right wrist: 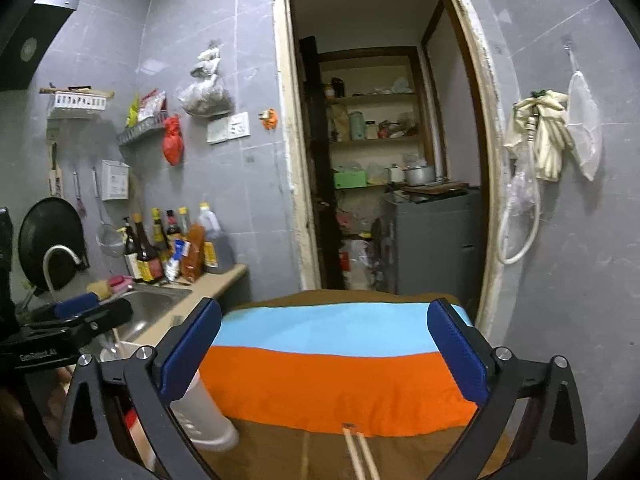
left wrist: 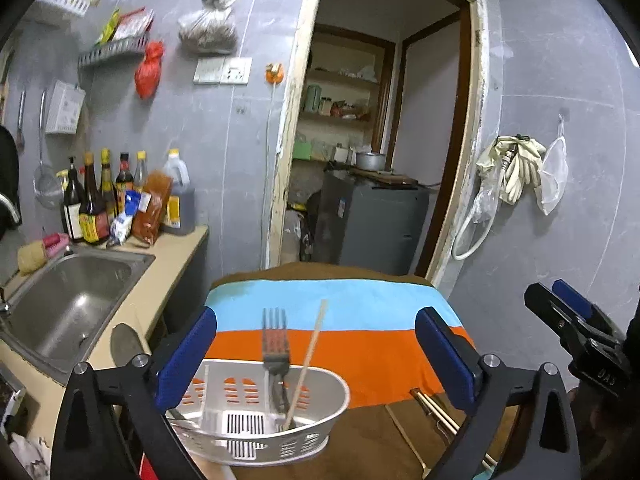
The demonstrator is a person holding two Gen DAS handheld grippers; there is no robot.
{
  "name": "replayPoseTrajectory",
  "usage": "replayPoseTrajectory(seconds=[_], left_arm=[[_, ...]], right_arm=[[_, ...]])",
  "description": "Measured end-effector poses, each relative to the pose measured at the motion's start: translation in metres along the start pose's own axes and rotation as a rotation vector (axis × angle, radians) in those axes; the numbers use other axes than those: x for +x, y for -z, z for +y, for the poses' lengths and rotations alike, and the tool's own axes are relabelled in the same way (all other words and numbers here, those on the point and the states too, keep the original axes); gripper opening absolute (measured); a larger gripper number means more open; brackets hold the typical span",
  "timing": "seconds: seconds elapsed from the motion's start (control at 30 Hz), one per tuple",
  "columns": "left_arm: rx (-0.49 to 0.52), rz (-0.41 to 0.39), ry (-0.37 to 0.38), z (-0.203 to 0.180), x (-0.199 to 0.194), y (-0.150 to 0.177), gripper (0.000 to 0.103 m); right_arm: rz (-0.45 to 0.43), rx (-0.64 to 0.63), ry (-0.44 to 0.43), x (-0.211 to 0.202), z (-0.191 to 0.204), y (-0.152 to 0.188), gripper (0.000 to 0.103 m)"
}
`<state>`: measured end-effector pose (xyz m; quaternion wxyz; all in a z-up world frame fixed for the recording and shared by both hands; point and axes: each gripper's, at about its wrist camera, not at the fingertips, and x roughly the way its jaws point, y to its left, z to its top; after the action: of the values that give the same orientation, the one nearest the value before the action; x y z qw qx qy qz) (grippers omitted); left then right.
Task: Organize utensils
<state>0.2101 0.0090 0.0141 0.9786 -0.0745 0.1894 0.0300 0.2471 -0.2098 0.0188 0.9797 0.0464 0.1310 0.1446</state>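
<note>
The left gripper (left wrist: 316,356) hangs over the near end of the cloth-covered table (left wrist: 360,344) with its blue-padded fingers (left wrist: 188,360) spread wide and nothing between the pads. Just below and between those fingers sits a white slotted utensil basket (left wrist: 320,408). A dark fork (left wrist: 275,344) stands in it, tines up, leaning slightly, and a single pale chopstick (left wrist: 310,356) leans beside the fork, its tip rising toward the right finger. Lower, close to the inner side of the right finger, a pair of chopsticks (left wrist: 434,408) lies flat on the brown part of the cloth, outside the basket.

The right gripper (right wrist: 324,356) is also spread wide and empty, its fingers (right wrist: 456,356) framing the orange and blue stripes of the cloth. Below the gap between them, nearer the camera, the ends of the loose chopsticks poke in from the bottom edge. The basket's white wall shows just under the right gripper's left finger, partly hidden by it.

Off beyond the left gripper's left finger lies a steel sink (left wrist: 76,304) set in a counter, with a row of sauce bottles (left wrist: 96,200) behind it.
</note>
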Motion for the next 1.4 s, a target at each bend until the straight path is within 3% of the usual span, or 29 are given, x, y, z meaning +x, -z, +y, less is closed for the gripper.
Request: replayPoseTrajectory(seconds=[0.23,0.47,0.9,1.17,1.4], left_arm=[[0.046,-0.028,-0.026,-0.038,0.001,0.013,0.101],[0.053,-0.006,-0.062,-0.070,0.010,0.038,0.101],[0.046,0.232,-0.121,-0.091,0.058,0.099,0.101],[0.026,0.339,-0.136,-0.085,0.090,0.126,0.101],[-0.003,0.437,-0.096,-0.079,0.110,0.141,0.101]], right_arm=[[0.022,-0.034,0.038,-0.005,-0.037,0.006,0.101],[0.057,-0.050,0.034,0.000,-0.074,0.022,0.101],[0.225,-0.039,0.020,0.033,-0.119,0.080,0.101],[0.334,-0.034,-0.029,0.060,-0.118,0.123,0.101],[0.415,-0.049,-0.068,0.078,-0.110,0.146,0.099]])
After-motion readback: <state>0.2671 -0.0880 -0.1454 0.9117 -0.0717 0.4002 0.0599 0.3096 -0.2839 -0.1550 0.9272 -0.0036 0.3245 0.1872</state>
